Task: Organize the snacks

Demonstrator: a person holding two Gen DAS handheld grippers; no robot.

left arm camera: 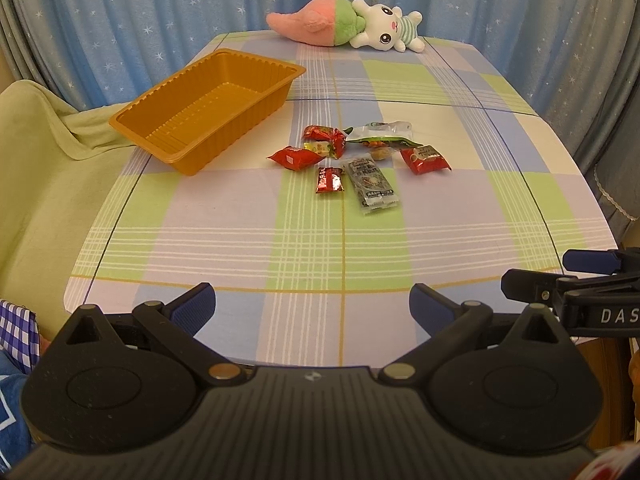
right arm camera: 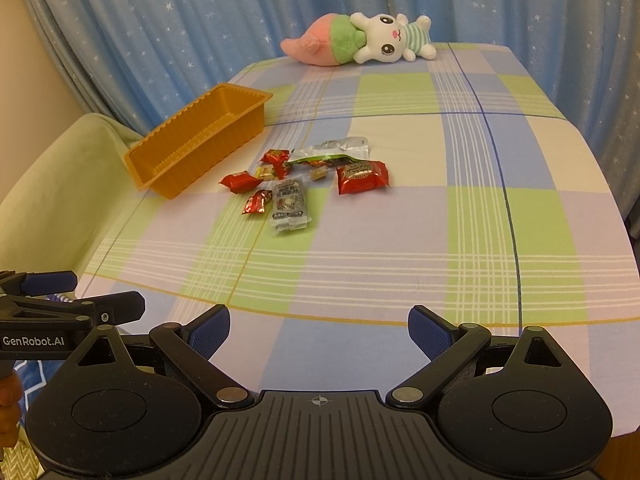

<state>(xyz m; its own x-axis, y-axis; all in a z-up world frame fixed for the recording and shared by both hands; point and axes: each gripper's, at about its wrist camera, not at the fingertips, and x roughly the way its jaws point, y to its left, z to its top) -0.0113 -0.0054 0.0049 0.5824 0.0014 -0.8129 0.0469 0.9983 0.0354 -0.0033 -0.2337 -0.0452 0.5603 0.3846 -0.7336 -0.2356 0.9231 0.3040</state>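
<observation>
Several snack packets lie in a loose pile mid-table: red packets [left arm camera: 295,158] [right arm camera: 361,176], a small dark red one [left arm camera: 329,179] [right arm camera: 257,202], a clear grey sachet [left arm camera: 372,185] [right arm camera: 289,206] and a silver-green pouch [left arm camera: 382,134] [right arm camera: 334,149]. An empty orange plastic tray [left arm camera: 206,108] [right arm camera: 196,146] stands left of the pile. My left gripper [left arm camera: 312,312] is open and empty over the near table edge. My right gripper [right arm camera: 319,336] is open and empty, also at the near edge; it shows at the right of the left wrist view [left arm camera: 568,276].
The table wears a checked blue, green and cream cloth [left arm camera: 320,240] [right arm camera: 400,240]. A plush bunny with a pink-green carrot [left arm camera: 352,26] [right arm camera: 360,40] lies at the far edge. A green-covered chair [left arm camera: 44,168] stands left. Blue star curtains [left arm camera: 160,8] hang behind.
</observation>
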